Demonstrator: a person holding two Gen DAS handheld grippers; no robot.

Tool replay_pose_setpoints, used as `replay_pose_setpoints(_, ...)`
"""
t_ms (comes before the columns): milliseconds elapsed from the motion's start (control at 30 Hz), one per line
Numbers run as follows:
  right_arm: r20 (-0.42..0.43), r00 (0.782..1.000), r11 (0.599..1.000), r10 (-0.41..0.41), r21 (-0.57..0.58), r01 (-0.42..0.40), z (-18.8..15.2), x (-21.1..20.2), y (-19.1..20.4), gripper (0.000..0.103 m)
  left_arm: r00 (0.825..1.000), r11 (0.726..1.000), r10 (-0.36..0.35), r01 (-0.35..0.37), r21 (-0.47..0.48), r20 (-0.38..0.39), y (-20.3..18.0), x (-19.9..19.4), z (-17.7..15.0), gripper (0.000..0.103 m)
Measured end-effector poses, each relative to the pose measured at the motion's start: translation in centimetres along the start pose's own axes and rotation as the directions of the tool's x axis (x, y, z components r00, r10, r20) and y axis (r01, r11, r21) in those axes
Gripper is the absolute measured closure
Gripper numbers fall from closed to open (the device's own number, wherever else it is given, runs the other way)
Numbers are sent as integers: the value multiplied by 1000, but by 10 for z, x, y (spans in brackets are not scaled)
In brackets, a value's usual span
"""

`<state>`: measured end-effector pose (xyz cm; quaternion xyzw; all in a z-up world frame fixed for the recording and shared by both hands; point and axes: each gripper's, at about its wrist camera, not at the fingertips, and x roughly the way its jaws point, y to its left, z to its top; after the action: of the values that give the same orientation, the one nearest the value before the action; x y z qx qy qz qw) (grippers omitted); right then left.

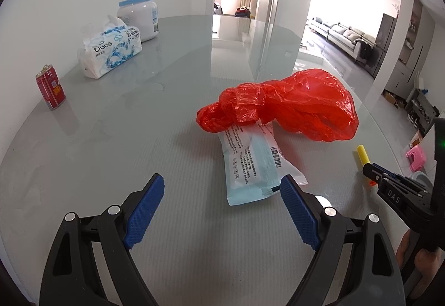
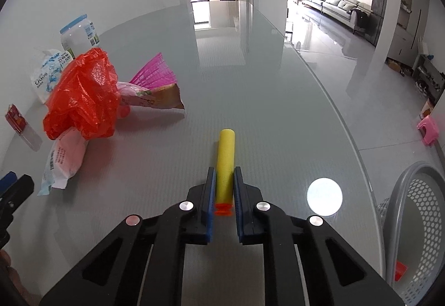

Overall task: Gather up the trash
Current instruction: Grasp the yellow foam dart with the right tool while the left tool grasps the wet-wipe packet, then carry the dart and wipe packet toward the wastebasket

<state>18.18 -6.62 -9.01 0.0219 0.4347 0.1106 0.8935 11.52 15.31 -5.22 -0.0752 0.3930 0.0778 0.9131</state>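
My right gripper [image 2: 224, 169] is shut on a yellow foam dart [image 2: 226, 150] with an orange tip, and the dart lies along the glass table [image 2: 264, 116]. From the left wrist view the same dart [image 1: 363, 153] sticks out of the right gripper [image 1: 368, 168] at the far right. My left gripper [image 1: 222, 178] is open, with its blue pads low over the table, and nothing is pressed between them. Just beyond its right pad lies a light blue sealed packet [image 1: 250, 164]. A crumpled red plastic bag [image 1: 292, 103] rests on the packet's far end.
A grey perforated basket [image 2: 411, 222] stands below the table's right edge. A snack wrapper [image 2: 155, 100] and a pink ribbed piece [image 2: 155, 72] lie behind the red bag. At the left are a red can [image 1: 51, 89], a tissue pack [image 1: 111, 50] and a white jar [image 1: 140, 18].
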Motion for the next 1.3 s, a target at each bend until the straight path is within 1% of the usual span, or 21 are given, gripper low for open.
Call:
replay_pose_setpoints(100, 36, 996, 996, 77, 49, -78, -7, -11, -9, 91, 1000, 1000, -12, 12, -12, -13, 0, 4, 0, 19)
replay_pose_setpoints(267, 46, 989, 984, 137, 110, -142, -15, -18, -22, 91, 999, 1000, -24, 23, -12, -30, -8, 10, 8, 19)
replay_pose_setpoints(367, 54, 986, 978, 157, 132, -163, -19, -20, -25, 91, 998, 999, -40, 39, -18, -44, -15, 17, 15, 19)
replay_pose_setpoints(533, 60, 984, 974, 170, 139, -177, -21, -22, -25, 91, 998, 1000, -24, 25, 5, -61, -29, 35, 23, 19)
replay_pose_setpoints(600, 61, 983, 974, 174, 137, -181, -22, -23, -25, 91, 996, 999, -35, 36, 0, -79, -31, 43, 25, 19)
replay_pose_setpoints(667, 62, 983, 974, 175, 137, -182, -22, -23, -24, 91, 995, 999, -34, 34, 1, -91, -33, 50, 25, 24)
replay_pose_setpoints(733, 64, 982, 973, 178, 137, -185, -22, -23, -24, 91, 993, 1000, -28, 29, 7, -111, -33, 57, 25, 38)
replay_pose_setpoints(767, 67, 981, 972, 181, 137, -189, -22, -23, -24, 91, 993, 1000, -21, 22, 7, -116, -33, 59, 24, 40)
replay_pose_setpoints(800, 70, 981, 972, 182, 139, -190, -23, -23, -24, 91, 994, 1000, -18, 19, 9, -111, -32, 59, 23, 46)
replay_pose_setpoints(867, 74, 981, 972, 182, 139, -191, -23, -24, -23, 91, 994, 1000, -29, 30, 8, -102, -29, 56, 22, 54)
replay_pose_setpoints(933, 77, 980, 972, 182, 136, -192, -24, -26, -24, 91, 997, 1000, -18, 19, 17, -78, -27, 47, 20, 65)
replay_pose_setpoints(967, 79, 980, 972, 180, 135, -190, -25, -27, -24, 91, 998, 1000, -9, 10, 20, -65, -26, 41, 19, 66)
replay_pose_setpoints(1033, 84, 980, 973, 179, 135, -189, -28, -31, -24, 91, 999, 1000, -12, 13, 13, -48, -21, 30, 17, 71)
replay_pose_setpoints(1167, 79, 978, 967, 193, 151, -203, -36, -38, -26, 91, 999, 1000, -26, 26, 1, -25, -14, 5, 6, 73)
replay_pose_setpoints(1300, 83, 977, 965, 196, 164, -207, -44, -49, -27, 91, 998, 998, -56, 56, -1, -14, -12, -19, -8, 74)
